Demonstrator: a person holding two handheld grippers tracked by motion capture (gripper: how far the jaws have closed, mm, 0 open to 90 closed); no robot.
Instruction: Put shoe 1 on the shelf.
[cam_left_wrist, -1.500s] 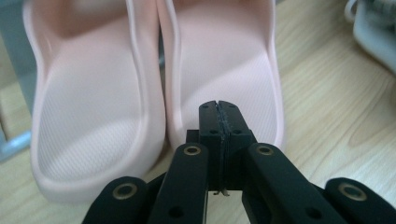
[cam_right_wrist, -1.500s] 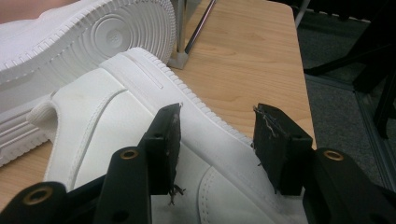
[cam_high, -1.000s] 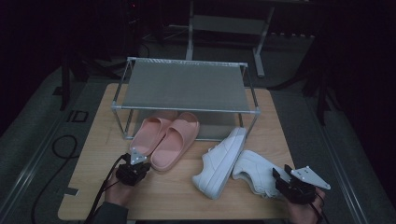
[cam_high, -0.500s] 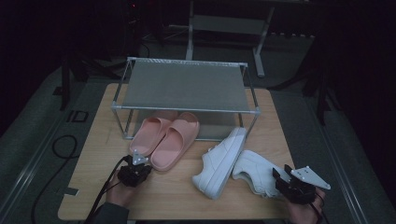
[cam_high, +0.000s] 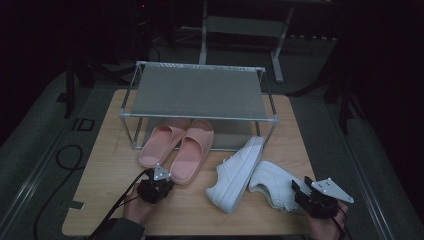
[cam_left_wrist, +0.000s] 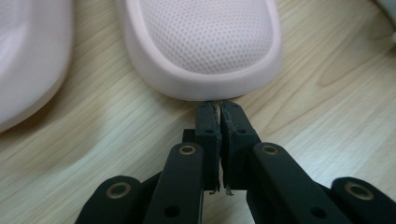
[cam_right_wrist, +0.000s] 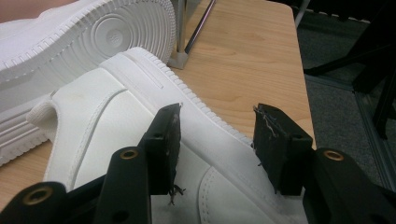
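Pink slipper (cam_left_wrist: 201, 44): left tongs (cam_left_wrist: 217, 108), pressed together at its heel, may shove it; right tongs (cam_right_wrist: 217, 122) spread over white sneaker (cam_right_wrist: 154, 154).

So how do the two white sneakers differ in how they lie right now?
The left white leather sneaker is tipped on its side, its ribbed sole showing in the right gripper view; the right white leather sneaker sits upright on its sole. The tipped one lies clear of the right gripper, while the upright one lies between its open fingers. Both rest on the wooden table.
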